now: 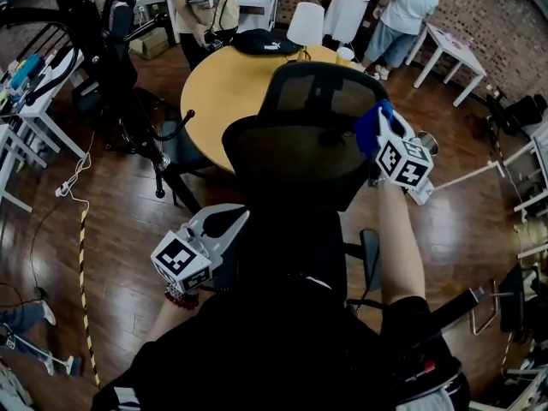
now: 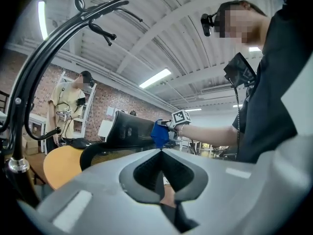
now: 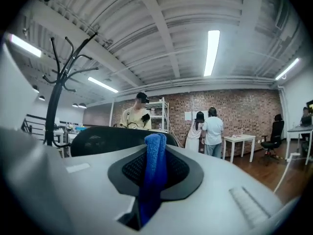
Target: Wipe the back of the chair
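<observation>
A black chair [image 1: 295, 165] with a net back stands in the middle, just in front of the person. Its small top part [image 1: 318, 92] sits above the wide back. On the far side of the chair is a round wooden table [image 1: 210, 88].

The right gripper [image 1: 387, 135] is up high at the right side of the chair. Its two jaws are pressed tight on a blue cloth [image 3: 152, 175]. The cloth sticks up out of the jaws and also hangs down between them. In the head view the cloth lies at the right edge of the chair, where the top part meets the back, and it looks like it touches the chair there.

The left gripper [image 2: 161, 153] is down low on the near left side of the chair back. Its jaws are closed together at the tips, and nothing is between them. It is just beside the chair, but I cannot tell if it touches it.

A tall black coat stand [image 1: 90, 32] is on the far left, next to the table. A black bag [image 1: 265, 41] and a white lamp shade [image 1: 306, 22] are on the far part of the table. A person in a tan shirt [image 1: 201, 2] stands behind the table. Two more people [image 1: 381, 7] stand at the far right, near a small white table [image 1: 449, 50]. The floor [image 1: 111, 221] is dark wood.
</observation>
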Demonstrator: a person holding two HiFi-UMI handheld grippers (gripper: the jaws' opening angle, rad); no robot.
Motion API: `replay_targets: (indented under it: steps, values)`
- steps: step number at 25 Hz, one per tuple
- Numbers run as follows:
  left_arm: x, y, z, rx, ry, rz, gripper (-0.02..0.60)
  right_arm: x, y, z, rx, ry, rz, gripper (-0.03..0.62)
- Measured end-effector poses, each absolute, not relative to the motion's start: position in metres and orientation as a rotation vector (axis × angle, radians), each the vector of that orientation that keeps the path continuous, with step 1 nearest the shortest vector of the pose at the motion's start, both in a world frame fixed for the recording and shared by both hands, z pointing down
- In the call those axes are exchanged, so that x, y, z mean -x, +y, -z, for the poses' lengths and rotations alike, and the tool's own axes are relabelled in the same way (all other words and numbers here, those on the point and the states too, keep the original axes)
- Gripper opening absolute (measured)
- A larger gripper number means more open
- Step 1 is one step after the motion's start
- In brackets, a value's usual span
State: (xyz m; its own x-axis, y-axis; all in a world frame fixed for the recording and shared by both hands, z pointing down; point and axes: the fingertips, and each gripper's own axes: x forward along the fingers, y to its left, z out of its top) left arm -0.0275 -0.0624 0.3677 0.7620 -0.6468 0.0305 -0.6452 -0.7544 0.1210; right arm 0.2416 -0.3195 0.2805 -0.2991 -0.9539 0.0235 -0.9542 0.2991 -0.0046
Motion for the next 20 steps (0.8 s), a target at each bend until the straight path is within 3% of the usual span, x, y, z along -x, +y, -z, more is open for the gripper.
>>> replay_targets:
  steps: [6, 20]
  values:
    - [0.029, -0.067, -0.361, -2.820, -1.059, 0.058, 0.005, -0.240, -0.352, -0.282, -1.957, -2.365, 0.102, 0.038]
    - [0.018, -0.095, -0.379, -2.875, -1.066, -0.009, 0.005, -0.125, -0.362, -0.286, -1.638, -2.707, 0.064, 0.038]
